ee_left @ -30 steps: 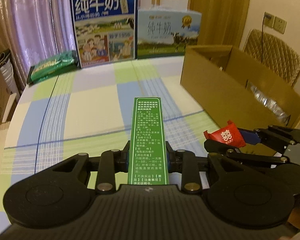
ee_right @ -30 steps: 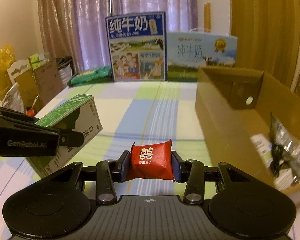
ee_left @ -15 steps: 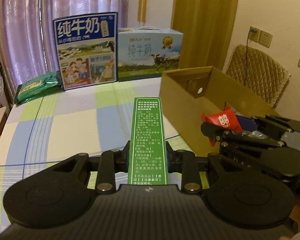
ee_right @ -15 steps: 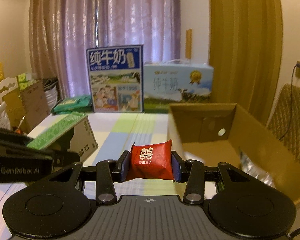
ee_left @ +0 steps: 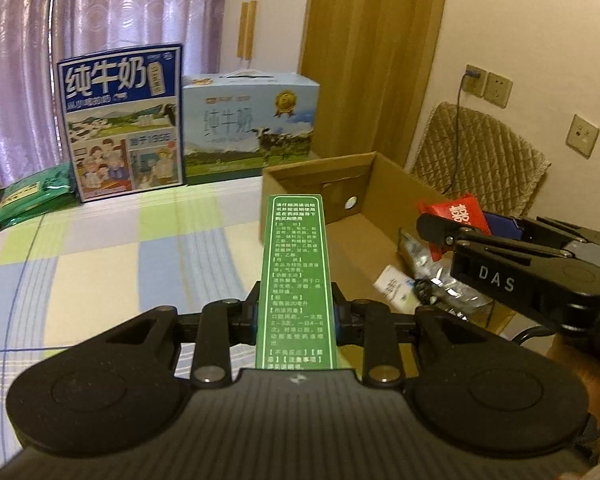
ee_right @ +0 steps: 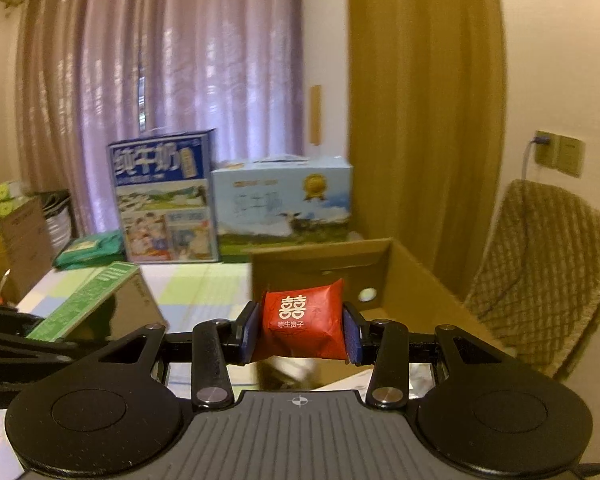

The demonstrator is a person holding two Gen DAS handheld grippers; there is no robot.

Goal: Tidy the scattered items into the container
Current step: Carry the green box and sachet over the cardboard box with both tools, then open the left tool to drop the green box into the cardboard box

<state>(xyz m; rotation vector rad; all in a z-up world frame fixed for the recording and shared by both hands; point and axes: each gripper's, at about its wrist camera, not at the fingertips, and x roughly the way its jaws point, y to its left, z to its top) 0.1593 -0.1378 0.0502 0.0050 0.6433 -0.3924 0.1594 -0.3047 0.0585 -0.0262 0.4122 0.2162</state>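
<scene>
**A:** What did your left gripper (ee_left: 296,316) have at that moment?

**B:** You had it clamped on a green medicine box (ee_left: 297,276), long and narrow, its printed face up and its far end pointing out past the fingers. From the left wrist camera that far end overlapped the near left corner of the cardboard box (ee_left: 364,236). Whether it was actually above the opening, I could not tell.

**A:** And your right gripper (ee_right: 300,330)?

**B:** You held a red candy packet (ee_right: 302,328) pinched between the two blue pads (ee_right: 249,330), white characters facing the camera. In the left wrist view the same packet (ee_left: 456,214) sat above the open carton, with the right gripper reaching in from the right side.

**A:** What was already inside the carton?

**B:** A crinkled clear plastic bag (ee_left: 428,256) and a small white packet (ee_left: 392,286) lay on its floor, side by side. One end wall had a round hole (ee_left: 351,202) in it.

**A:** And around it?

**B:** The carton stood on the checked cloth (ee_left: 100,264) in blue, green and cream. At the far edge stood a dark blue milk carton (ee_left: 122,120) and a pale blue milk case (ee_left: 248,128) beside it, with a green pack (ee_left: 32,196) lying flat to their left. A quilted chair (ee_left: 480,160) stood by the wall behind the carton.
</scene>
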